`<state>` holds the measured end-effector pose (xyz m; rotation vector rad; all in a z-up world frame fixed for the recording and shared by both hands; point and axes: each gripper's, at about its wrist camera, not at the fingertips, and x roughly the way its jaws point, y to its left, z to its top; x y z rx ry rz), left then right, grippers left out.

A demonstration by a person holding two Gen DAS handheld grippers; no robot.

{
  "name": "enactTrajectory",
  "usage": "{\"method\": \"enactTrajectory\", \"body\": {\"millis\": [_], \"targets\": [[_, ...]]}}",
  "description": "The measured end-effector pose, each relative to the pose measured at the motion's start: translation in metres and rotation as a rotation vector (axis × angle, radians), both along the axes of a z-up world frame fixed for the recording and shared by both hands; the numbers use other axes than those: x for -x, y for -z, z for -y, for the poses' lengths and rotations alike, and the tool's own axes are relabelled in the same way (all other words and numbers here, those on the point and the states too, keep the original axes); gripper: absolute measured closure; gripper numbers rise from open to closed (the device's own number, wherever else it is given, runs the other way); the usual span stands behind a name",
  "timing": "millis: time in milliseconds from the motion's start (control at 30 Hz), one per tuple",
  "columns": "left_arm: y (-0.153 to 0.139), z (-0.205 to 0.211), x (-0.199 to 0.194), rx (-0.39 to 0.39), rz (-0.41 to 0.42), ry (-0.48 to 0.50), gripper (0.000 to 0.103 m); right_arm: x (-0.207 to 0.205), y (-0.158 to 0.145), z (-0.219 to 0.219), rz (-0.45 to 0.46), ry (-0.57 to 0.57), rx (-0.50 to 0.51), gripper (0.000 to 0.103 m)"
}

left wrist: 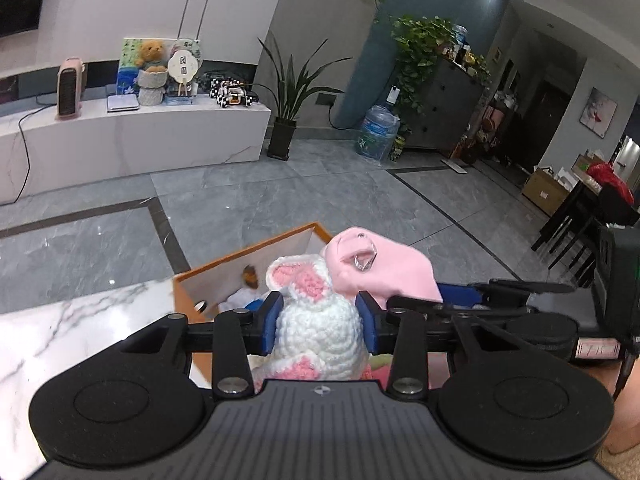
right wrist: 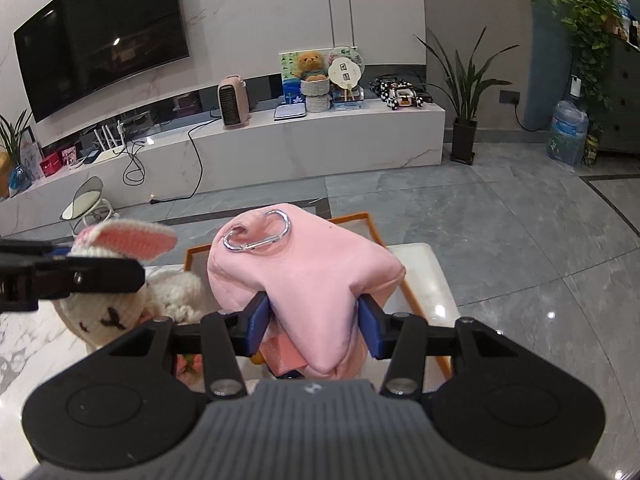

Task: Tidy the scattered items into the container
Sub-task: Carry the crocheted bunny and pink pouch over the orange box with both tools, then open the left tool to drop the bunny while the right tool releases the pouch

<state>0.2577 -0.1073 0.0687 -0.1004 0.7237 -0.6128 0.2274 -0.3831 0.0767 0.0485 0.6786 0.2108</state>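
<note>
My left gripper (left wrist: 320, 322) is shut on a white crocheted rabbit (left wrist: 318, 328) with pink ears, its blue pads pressing both sides. My right gripper (right wrist: 316, 326) is shut on a pink fabric pouch (right wrist: 308, 276) that carries a silver carabiner (right wrist: 256, 234). Both toys hang over an orange-rimmed open box (left wrist: 248, 252) standing on a white marble table (left wrist: 60, 328). Inside the box lie several small items, partly hidden. In the right wrist view the rabbit (right wrist: 108, 312) and the left gripper's black finger (right wrist: 80, 276) sit at the left, and the box rim (right wrist: 352, 218) shows behind the pouch.
Beyond the table lies a grey tiled floor (left wrist: 280, 192). A long white TV bench (right wrist: 320, 136) holds a pink heater (right wrist: 234, 100), a teddy bear and a fan. A potted plant (left wrist: 286, 120), a water bottle (left wrist: 376, 132) and dark chairs (left wrist: 580, 232) stand farther off.
</note>
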Motion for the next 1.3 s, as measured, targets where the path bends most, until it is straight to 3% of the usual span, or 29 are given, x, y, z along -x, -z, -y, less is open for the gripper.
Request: {"method": "enactTrajectory", "body": {"millis": [667,1067,1300], "targets": [[0.002,0.045,-0.045,-0.093,-0.017,-0.051,0.058,-0.034,0.03,0.017,-0.098,0.06,-0.082,0.052],[0.024,0.038,-0.071,-0.132,-0.072,-0.087,0.058,-0.058,0.045,0.005,-0.136,0.055,-0.081,0.052],[0.039,0.033,-0.075,-0.141,-0.111,-0.085,0.058,-0.064,0.049,0.001,-0.147,0.069,-0.054,0.046]]}}
